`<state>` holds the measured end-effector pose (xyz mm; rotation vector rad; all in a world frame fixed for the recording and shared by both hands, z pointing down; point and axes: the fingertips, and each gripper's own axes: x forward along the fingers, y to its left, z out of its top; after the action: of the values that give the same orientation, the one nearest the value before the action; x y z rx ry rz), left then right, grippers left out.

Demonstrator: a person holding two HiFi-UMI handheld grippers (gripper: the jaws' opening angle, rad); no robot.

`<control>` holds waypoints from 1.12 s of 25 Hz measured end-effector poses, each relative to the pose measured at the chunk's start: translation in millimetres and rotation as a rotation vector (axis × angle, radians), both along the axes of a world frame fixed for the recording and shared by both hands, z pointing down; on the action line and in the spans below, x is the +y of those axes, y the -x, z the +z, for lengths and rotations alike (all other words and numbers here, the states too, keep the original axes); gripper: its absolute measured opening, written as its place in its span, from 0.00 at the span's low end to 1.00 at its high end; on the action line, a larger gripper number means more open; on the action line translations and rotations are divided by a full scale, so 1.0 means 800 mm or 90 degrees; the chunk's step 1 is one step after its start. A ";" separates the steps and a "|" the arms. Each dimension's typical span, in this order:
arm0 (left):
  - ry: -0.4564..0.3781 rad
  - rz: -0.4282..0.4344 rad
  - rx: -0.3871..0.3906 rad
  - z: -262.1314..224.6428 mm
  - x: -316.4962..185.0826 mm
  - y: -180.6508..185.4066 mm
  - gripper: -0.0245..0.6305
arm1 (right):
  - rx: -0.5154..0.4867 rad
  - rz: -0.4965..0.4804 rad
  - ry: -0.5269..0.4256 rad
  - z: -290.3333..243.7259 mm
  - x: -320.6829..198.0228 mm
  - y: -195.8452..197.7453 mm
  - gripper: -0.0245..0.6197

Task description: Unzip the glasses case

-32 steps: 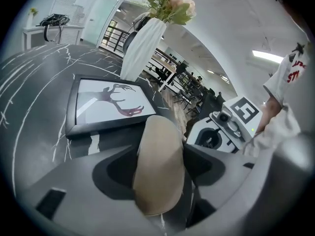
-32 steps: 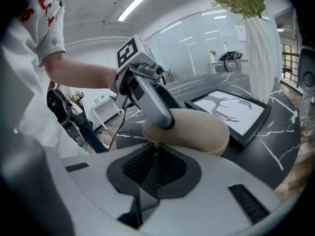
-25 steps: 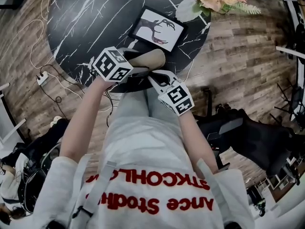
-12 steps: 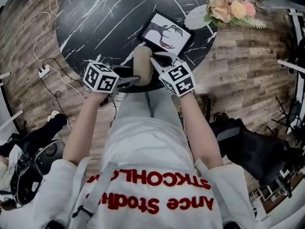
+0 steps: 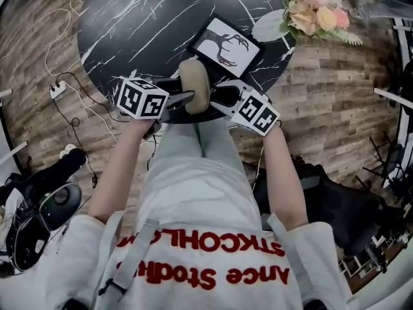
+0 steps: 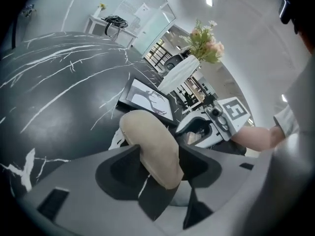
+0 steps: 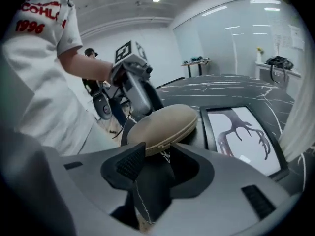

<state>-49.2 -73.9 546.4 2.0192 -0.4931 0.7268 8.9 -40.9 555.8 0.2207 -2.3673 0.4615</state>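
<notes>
A round black marble table with white veins (image 5: pixel 129 18) fills the far half of the head view. On its right side lies a black-framed picture of branching antlers (image 5: pixel 226 41), with a bouquet of pink and yellow flowers (image 5: pixel 316 11) at the far right rim. Just near of the picture, at the table's near edge, sits the tan oval glasses case (image 5: pixel 194 86), its length running near to far.

The left gripper (image 6: pixel 156 159) comes in from the left. Its jaws sit wide against both sides of the case's near end and are opening slightly. The right gripper (image 7: pixel 155 156) comes in from the right, jaws opening and apart, touching nothing, with the case's edge just beyond them.

The zip seam (image 7: pixel 172 139) looks closed along the side that shows, so the unzipping seems mostly or wholly left to do.
</notes>
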 end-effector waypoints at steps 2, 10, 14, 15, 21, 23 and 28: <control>0.002 -0.006 -0.022 0.004 -0.004 -0.002 0.40 | 0.027 -0.045 -0.026 0.004 0.003 0.006 0.27; 0.046 -0.058 0.004 0.012 -0.005 -0.001 0.41 | 0.018 -0.085 0.025 0.007 0.005 0.010 0.23; 0.057 -0.075 0.018 0.013 -0.006 0.000 0.41 | 0.002 -0.047 0.018 0.007 0.014 0.008 0.14; 0.057 -0.077 0.018 0.014 -0.007 0.000 0.41 | 0.001 -0.040 0.014 0.007 0.018 0.008 0.13; 0.058 -0.083 0.024 0.014 -0.007 0.000 0.41 | -0.006 -0.022 0.027 0.017 0.069 0.021 0.11; 0.060 -0.087 0.022 0.014 -0.006 0.001 0.41 | -0.006 -0.044 0.021 0.026 0.100 0.046 0.10; 0.052 -0.089 0.038 0.013 -0.006 -0.002 0.41 | -0.038 0.034 0.047 0.025 0.108 0.073 0.10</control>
<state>-47.8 -78.6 557.0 1.9039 -0.5544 0.5910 -49.9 45.8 575.9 0.2398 -2.4016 0.5866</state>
